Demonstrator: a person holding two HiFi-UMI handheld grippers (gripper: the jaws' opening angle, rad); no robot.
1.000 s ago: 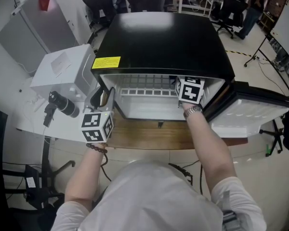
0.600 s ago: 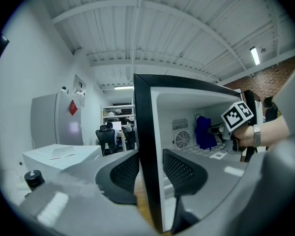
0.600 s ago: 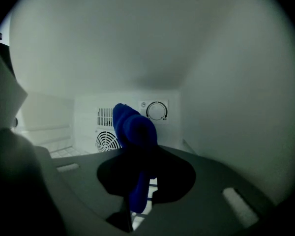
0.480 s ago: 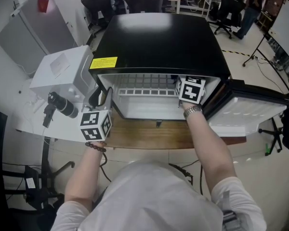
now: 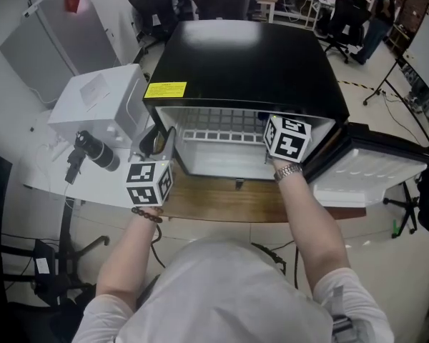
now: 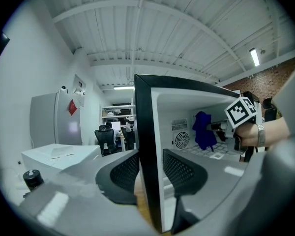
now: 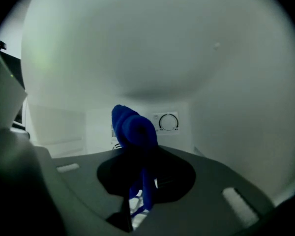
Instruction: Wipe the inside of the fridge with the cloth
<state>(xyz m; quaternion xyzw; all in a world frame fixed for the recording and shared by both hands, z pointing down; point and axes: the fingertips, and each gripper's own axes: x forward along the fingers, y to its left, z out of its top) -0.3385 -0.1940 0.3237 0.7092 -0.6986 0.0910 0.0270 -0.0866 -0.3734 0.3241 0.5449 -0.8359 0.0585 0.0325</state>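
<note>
- The right hand-held gripper [image 7: 140, 181] was clamped on the bunched blue cloth [image 7: 132, 127], held high inside the fridge [image 5: 243, 56], towards its right side.
- The left hand-held gripper [image 6: 150, 168] pinched the fridge's left wall [image 6: 146, 122] at its front edge, apparently steadying it.
- The fridge stood at the bench's [image 5: 214, 200] far edge with its door [image 5: 372, 170] open. Wiping appeared under way, though no view showed which surfaces were done.

Black fridge [image 5: 243, 63] stood on the wooden desk [image 5: 214, 200], its door [image 5: 375, 171] swung open past the desk's right edge. The left gripper [image 5: 156, 143] sat at the fridge's left front wall. The right gripper [image 5: 286, 138] reached into the open compartment, at the right end of the wire shelf [image 5: 214, 136].
</note>
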